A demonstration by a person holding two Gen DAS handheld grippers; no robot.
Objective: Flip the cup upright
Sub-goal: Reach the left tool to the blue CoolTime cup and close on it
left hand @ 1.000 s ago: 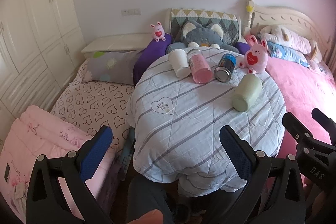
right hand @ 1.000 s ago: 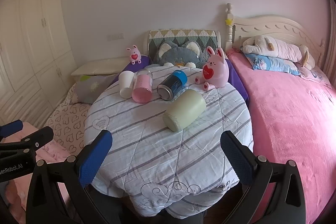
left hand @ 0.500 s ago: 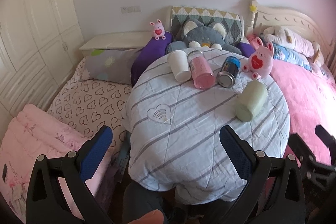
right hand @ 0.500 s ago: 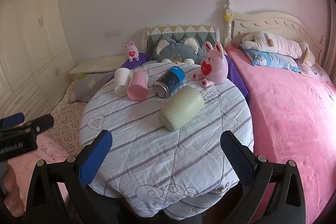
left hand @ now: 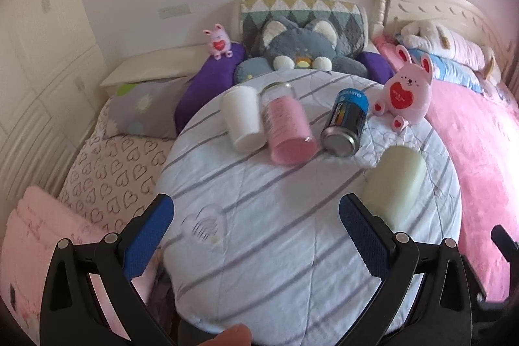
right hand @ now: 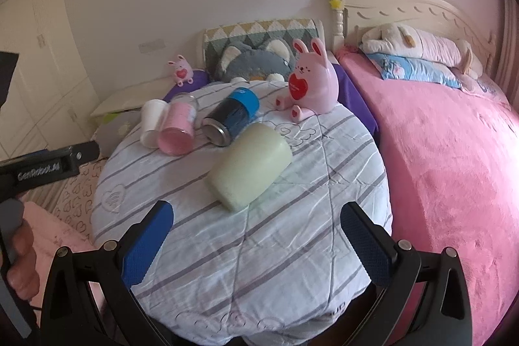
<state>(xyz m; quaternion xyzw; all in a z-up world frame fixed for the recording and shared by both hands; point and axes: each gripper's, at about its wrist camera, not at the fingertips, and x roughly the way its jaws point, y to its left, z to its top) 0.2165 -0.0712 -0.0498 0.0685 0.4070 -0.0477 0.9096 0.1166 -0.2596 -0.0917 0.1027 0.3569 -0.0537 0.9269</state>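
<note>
both grippers have closed in on the round table (right hand: pixel 324 184) since a second ago, right gripper (right hand: pixel 256 235) and left gripper (left hand: pixel 256 235) jaws wide and empty, pale green cup (right hand: pixel 249 164) lying sideways just ahead, so grasp looks imminent.

Your round table (right hand: pixel 324 184) wears a striped quilt cover — on it lie four things on their sides: white cup (right hand: pixel 151 122), pink jar (right hand: pixel 178 132), blue can (right hand: pixel 232 115), pale green cup (right hand: pixel 251 166) — plus an upright pink bunny (right hand: pixel 311 80).
</note>
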